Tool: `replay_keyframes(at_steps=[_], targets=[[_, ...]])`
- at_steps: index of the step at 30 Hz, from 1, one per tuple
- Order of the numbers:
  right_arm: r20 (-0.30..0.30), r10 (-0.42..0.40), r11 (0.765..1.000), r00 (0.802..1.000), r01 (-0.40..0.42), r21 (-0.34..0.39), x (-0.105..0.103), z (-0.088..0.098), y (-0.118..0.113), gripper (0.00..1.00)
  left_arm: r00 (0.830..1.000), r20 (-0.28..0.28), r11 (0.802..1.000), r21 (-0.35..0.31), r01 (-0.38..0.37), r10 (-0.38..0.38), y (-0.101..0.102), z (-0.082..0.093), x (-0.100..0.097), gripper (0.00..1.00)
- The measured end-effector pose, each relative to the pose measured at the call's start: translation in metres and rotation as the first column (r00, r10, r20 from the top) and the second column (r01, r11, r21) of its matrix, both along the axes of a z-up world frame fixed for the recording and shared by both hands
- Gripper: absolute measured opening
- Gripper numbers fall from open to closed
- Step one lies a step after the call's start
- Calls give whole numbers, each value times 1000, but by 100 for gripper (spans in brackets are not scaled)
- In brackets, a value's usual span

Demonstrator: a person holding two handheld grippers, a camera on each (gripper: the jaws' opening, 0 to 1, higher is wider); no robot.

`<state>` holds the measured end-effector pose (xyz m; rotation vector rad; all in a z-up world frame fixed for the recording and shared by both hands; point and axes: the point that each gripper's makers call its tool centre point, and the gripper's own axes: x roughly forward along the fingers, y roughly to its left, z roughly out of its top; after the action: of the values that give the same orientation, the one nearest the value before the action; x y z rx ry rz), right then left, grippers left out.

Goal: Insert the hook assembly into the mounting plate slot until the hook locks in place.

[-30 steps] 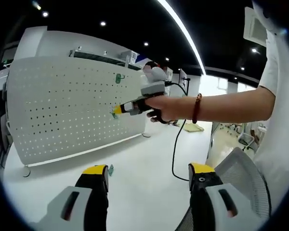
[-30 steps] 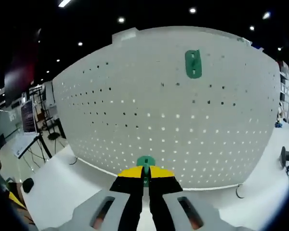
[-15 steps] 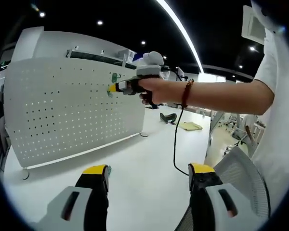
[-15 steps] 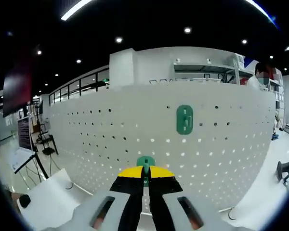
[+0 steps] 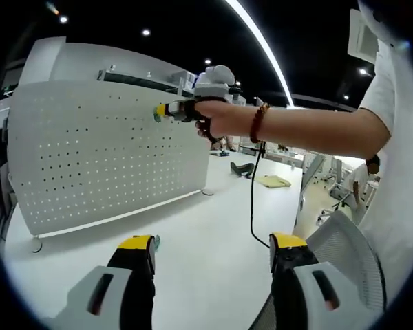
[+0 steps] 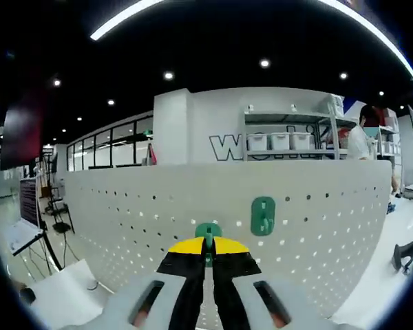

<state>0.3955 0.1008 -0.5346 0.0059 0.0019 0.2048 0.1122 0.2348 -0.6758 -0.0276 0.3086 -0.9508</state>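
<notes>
A white pegboard (image 5: 96,151) stands upright on the white table. A green mounting plate (image 6: 263,215) is fixed high on the pegboard (image 6: 124,213). My right gripper (image 6: 208,246) is shut on a green hook assembly (image 6: 208,231), held to the left of the plate and a little lower. In the left gripper view, a hand holds the right gripper (image 5: 160,112) near the board's top edge, the green hook at its tip. My left gripper (image 5: 210,244) is open and low over the table, holding nothing.
A small green piece (image 5: 157,240) lies on the table (image 5: 199,227) beside my left jaw. A black cable (image 5: 251,206) hangs from the right gripper. A mesh chair back (image 5: 347,247) is at the right. Shelving with white bins (image 6: 282,141) stands behind the board.
The right gripper has risen with the hook from the board's lower part to near its top edge, about level with the green plate. The left gripper has stayed put.
</notes>
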Motion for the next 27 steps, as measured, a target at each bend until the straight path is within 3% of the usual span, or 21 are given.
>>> replay_keyframes(at_steps=[3,9,27], targets=[[36,-1,1000,999,1,-13,3,10,2,1,1000,-2,1000,-1,-3,3,2,0,1,70],[53,-12,1000,999,13,-13,15,20,0,1,1000,-5,1000,-4,-6,6,3,-1,0,70],[43,-57,998,997,58,-12,31,10,-7,1,1000,-17,1000,-6,-20,20,7,-4,3,70]])
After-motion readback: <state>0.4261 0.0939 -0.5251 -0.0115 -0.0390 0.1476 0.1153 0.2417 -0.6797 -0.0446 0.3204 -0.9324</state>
